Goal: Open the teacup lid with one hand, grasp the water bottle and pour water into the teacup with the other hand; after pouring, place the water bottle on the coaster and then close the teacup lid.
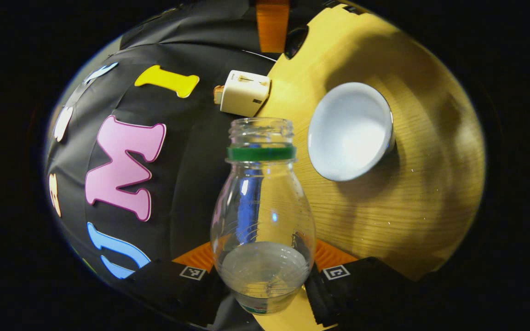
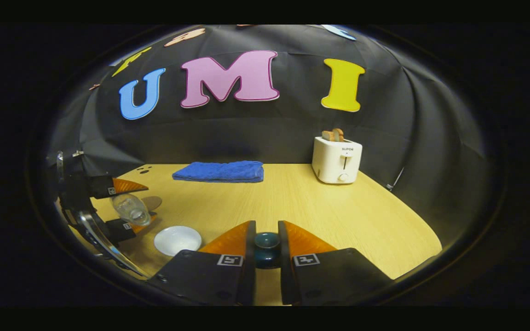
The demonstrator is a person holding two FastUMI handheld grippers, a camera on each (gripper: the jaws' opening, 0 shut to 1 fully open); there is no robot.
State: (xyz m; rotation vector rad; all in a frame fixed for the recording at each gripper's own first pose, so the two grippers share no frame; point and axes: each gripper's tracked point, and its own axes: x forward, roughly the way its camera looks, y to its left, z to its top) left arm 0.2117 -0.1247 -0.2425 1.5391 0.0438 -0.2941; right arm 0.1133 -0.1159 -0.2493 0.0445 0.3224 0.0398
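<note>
A pale wooden table [image 2: 320, 207] stands against a black cloth wall [image 2: 246, 133]. On it lie one folded blue towel [image 2: 219, 171], one white toaster [image 2: 337, 159] holding toast, one white cup [image 2: 177, 240] with no lid on it and one brown coaster [image 2: 151, 202]. The left tool [image 1: 265, 271] pinches one clear bottle [image 1: 263, 216], tilted on its side with its open mouth beside the cup. The right tool [image 2: 267, 250] pinches one dark teal lid [image 2: 267, 248] above the table.
</note>
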